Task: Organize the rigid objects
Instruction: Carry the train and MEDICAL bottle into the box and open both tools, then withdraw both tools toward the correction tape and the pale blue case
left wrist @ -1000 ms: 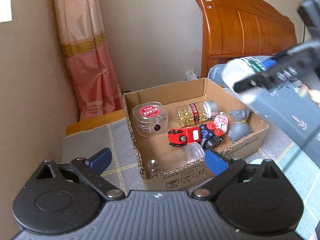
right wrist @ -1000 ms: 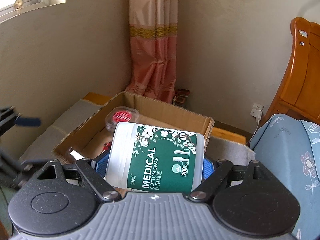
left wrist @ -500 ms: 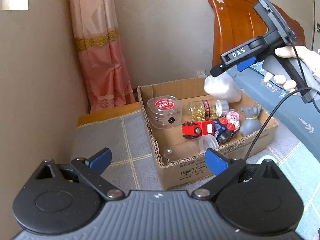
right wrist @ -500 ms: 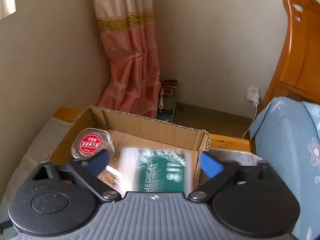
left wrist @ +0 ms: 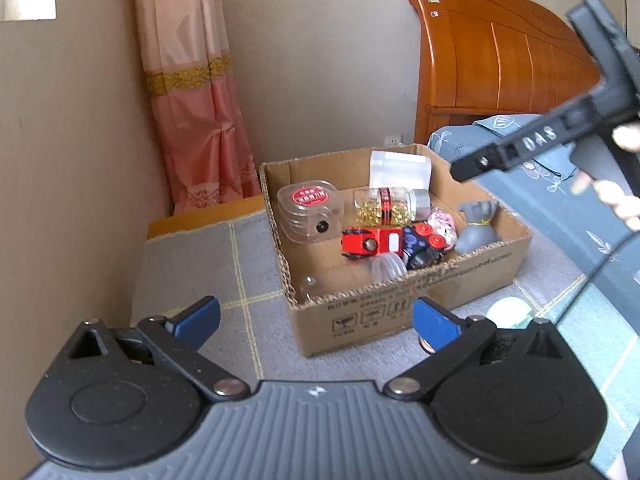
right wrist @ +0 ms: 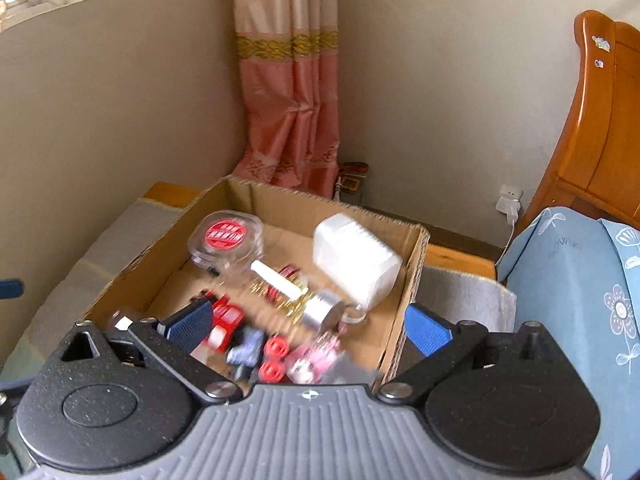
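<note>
Now right claw (right wrist: 308, 326) gapes wide — empty — above box (right wrist: 412, 264).

"DAS" in white on the right gripper (left wrist: 536, 144) arm

pink curtain (left wrist: 192, 120), wooden headboard (left wrist: 492, 72), wall socket (right wrist: 509, 196).

Beige walls (right wrist: 120, 120), pink curtain (right wrist: 292, 92), wooden headboard (left wrist: 500, 68), grey checked rug (left wrist: 200, 264).
</note>
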